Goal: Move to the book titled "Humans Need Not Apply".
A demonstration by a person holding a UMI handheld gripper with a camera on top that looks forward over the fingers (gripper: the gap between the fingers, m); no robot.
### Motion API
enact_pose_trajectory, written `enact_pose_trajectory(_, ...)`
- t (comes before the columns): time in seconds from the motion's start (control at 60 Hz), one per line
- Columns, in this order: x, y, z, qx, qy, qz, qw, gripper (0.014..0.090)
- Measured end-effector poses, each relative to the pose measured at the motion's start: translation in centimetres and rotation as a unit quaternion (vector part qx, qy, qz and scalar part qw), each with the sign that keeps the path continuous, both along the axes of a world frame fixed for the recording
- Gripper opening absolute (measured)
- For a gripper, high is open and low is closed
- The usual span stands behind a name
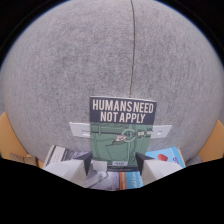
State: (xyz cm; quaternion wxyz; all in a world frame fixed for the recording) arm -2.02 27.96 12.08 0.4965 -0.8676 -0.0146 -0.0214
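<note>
The book "Humans Need Not Apply" (pixel 121 131) stood upright just ahead of the gripper (pixel 114 162), in the middle between its two fingers (pixel 85 162), with a gap at each side (neither finger touched it). Behind the book rose a felt wall (pixel 75 65), and a seam (pixel 133 45) ran down this wall to the top of the book. To the left of the book lay another book (pixel 59 154), flat. To the right lay one more flat book (pixel 167 156). Below the standing book, between the fingers, some further items lay stacked; what they were could not be told.
</note>
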Motion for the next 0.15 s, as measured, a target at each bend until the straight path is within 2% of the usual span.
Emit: enact_pose_trajectory(0.15,0.17,-0.24,0.03,0.000,0.003,-0.005,1.000,0.0867)
